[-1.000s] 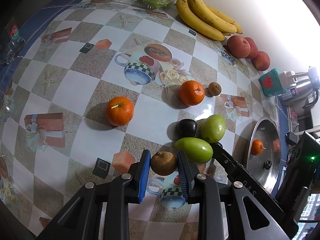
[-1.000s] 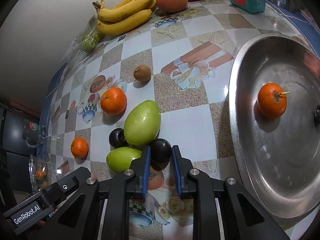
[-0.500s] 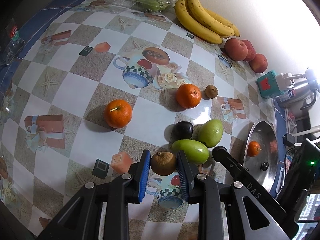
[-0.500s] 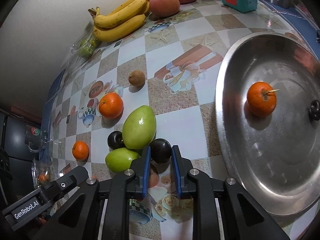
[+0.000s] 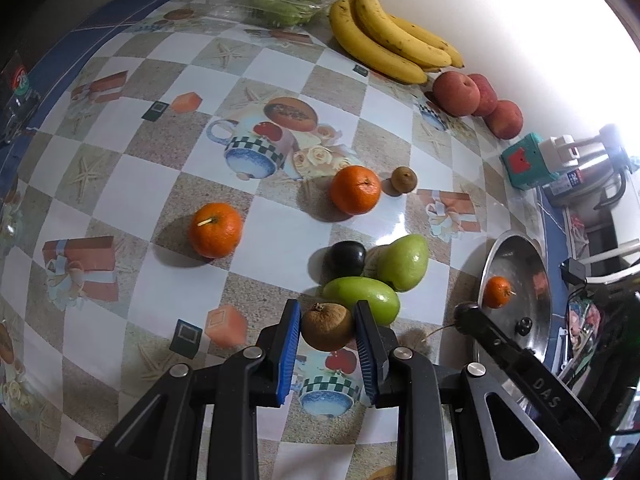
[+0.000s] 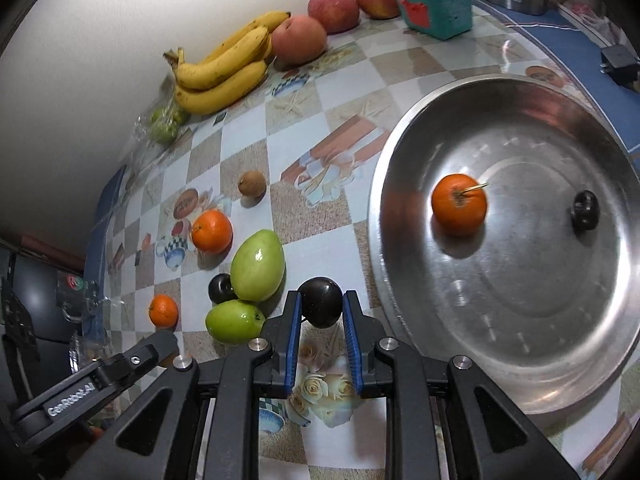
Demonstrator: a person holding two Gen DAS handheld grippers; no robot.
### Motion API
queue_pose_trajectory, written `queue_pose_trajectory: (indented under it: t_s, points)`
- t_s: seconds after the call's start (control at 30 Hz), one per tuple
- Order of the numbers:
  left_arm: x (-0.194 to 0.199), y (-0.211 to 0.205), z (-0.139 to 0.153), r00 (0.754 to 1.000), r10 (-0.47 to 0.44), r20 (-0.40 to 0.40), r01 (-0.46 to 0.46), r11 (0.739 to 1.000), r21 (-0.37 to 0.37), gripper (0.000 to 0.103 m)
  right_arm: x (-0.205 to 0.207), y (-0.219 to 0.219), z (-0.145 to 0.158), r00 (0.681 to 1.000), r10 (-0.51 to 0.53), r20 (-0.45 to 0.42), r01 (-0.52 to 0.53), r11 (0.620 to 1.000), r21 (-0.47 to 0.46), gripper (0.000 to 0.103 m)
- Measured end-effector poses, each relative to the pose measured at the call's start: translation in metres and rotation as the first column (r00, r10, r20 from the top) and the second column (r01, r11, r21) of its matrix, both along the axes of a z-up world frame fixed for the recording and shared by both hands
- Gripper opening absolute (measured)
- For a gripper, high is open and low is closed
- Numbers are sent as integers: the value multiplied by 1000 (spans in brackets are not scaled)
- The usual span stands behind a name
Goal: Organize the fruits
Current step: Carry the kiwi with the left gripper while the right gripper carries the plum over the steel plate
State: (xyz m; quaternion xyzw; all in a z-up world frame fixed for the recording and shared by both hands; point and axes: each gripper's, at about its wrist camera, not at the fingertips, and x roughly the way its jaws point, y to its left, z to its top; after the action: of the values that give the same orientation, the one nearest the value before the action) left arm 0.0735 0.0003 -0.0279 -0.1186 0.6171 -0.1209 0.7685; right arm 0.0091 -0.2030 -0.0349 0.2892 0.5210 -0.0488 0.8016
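The left gripper [image 5: 327,326] is clamped on a brown fruit [image 5: 327,326], its blue pads [image 5: 290,350] pressing both sides; the right gripper [image 6: 321,308] is clamped on a dark plum [image 6: 321,307] in the same way, held just beside the rim of the steel tray [image 6: 520,360]. Just beyond the brown fruit lie two green mangoes [image 5: 362,294], touching each other, with a second plum [image 5: 346,258] against them. Further out on the checked tablecloth [image 5: 132,176] sit two oranges [image 5: 216,230], well apart, one with a short stalk; the farther one [image 5: 355,189] has a small brown fruit [image 5: 404,179] just beside it. Inside the tray rests a third orange [image 6: 459,204] with a stalk, near a black knob [image 6: 585,210]. Along the far wall lie a bag of green fruit [image 5: 280,4], a bunch of bananas [image 5: 392,46] and three red apples [image 5: 456,93] in a row; past the apples stands a teal box [image 6: 436,8].
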Motion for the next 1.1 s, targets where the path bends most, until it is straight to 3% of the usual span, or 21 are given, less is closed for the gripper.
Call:
queue_pose_trajectory:
  t_s: [0.33,0.67,0.9,1.1]
  points:
    - [-8,-27,2,997,-78,11,78,997,2,29,-14,-39,16,992,-119,29,120,992,-38,21]
    - [-22,-72,3,978,-208,26,208,978,8,29,-40,-99,15,952,-304,29,305,952,-33,21]
    - [-36,-111,6,946,-315,72,313,949,38,29,-54,-118,20,922,-384,49,386,922,-29,22]
    - [-51,-147,18,896,-411,169,408,911,56,29,-63,-126,23,906,-422,46,424,904,-62,22]
